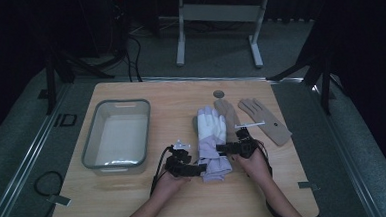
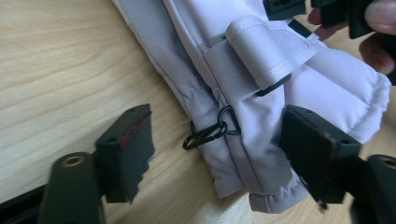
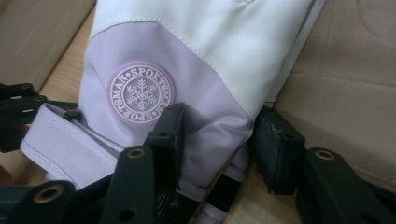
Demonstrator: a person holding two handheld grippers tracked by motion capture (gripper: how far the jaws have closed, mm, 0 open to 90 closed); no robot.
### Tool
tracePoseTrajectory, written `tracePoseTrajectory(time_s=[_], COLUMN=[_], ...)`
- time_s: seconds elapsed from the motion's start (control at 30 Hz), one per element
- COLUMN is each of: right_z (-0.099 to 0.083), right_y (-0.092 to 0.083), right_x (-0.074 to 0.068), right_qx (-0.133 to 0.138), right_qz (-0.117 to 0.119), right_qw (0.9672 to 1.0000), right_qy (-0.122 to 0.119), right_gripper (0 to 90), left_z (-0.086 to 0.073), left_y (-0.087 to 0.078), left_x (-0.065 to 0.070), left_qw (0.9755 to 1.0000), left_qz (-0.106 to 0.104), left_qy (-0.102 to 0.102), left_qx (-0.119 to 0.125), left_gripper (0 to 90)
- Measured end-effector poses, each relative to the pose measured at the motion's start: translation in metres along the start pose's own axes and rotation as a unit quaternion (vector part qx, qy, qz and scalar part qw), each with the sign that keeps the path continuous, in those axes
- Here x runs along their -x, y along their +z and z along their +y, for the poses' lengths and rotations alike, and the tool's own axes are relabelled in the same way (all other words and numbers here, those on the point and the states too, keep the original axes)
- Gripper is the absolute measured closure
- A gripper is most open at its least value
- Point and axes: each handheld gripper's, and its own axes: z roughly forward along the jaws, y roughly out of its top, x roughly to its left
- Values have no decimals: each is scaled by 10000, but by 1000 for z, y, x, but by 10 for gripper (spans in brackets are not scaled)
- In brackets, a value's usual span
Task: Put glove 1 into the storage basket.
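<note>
Table (image 1: 136, 201): light wood, everything sits on it. Clear plastic bin (image 1: 88, 144) on its left part, well apart from my work.

Lilac-and-white ski glove (image 1: 212, 142): lies flat near the table's middle, fingers pointing away from me, cuff toward me. Two tan gloves (image 1: 261, 117) lie just beside it on the right, the nearer one touching or tucked against its white fingers.

My left gripper (image 1: 184, 165): at the cuff's left edge. In the left gripper view, the jaws straddle the cuff (image 2: 261, 154); one pad stands off on bare wood with a clear gap, the other lies on or just over the fabric. Moderately wide, not pinching.

My right gripper (image 1: 239, 147): at the glove's right side, near the wrist. In the right gripper view, the jaws bracket the lilac wrist fabric (image 3: 219, 116), one pad on top of it, the other at its edge. Whether they press I cannot tell.

Round snowflake badge (image 3: 141, 93) on the back of the glove, lettered SPORTSMAN.

Small black clip (image 2: 205, 135) hangs from a ring at the cuff seam, resting on the wood.
</note>
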Motion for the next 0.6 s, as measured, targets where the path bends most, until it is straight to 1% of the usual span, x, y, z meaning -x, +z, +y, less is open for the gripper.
tracePoseTrajectory(time_s=[0.07, 0.1, 0.13, 0.17, 0.23, 0.3, 0.33, 0.37, 0.4, 0.43, 0.5, 0.53, 0.6], right_z=[1, 1, 2, 2, 4, 5, 5, 5, 5, 3, 2, 2, 3], right_y=[1, 1, 1, 2, 2, 2, 2, 2, 2, 1, -1, -2, -4], right_x=[0, 0, 0, 0, -1, -5, -7, -7, -8, -10, -10, -11, -14], right_qx=[-53, -96, -113, -147, -224, -224, -201, -201, -184, -82, 3, 10, 30], right_qz=[10, -11, -12, -6, -21, -130, -179, -179, -218, -247, -210, -228, -286], right_qw=[10000, 10000, 9999, 9999, 9997, 9997, 9996, 9996, 9996, 9997, 9998, 9997, 9996], right_qy=[3, 26, 46, 36, 102, -10, -35, -35, -44, -1, 32, 30, -45], right_gripper=[596, 616, 632, 671, 732, 760, 771, 771, 775, 780, 785, 787, 794], left_z=[0, 0, 0, 0, 1, 0, 0, 0, -1, -1, 0, 1, 2], left_y=[1, 1, 1, 1, 0, -1, -2, -2, -3, -4, -6, -7, -8], left_x=[0, 1, 1, 2, 4, 5, 6, 6, 6, 6, 7, 7, 5], left_qw=[10000, 9998, 9996, 9996, 9995, 9996, 9996, 9996, 9996, 9996, 9997, 9996, 9997], left_qz=[-81, -180, -274, -267, -289, -261, -233, -233, -204, -203, -184, -180, -190], left_qy=[34, 29, -1, 26, 73, 134, 168, 168, 156, 160, 140, 157, 124], left_qx=[-26, -30, -50, -65, -66, -28, -5, -5, 70, 91, 112, 120, 100], left_gripper=[334, 384, 458, 496, 586, 659, 705, 738, 738, 778, 801, 813, 819])
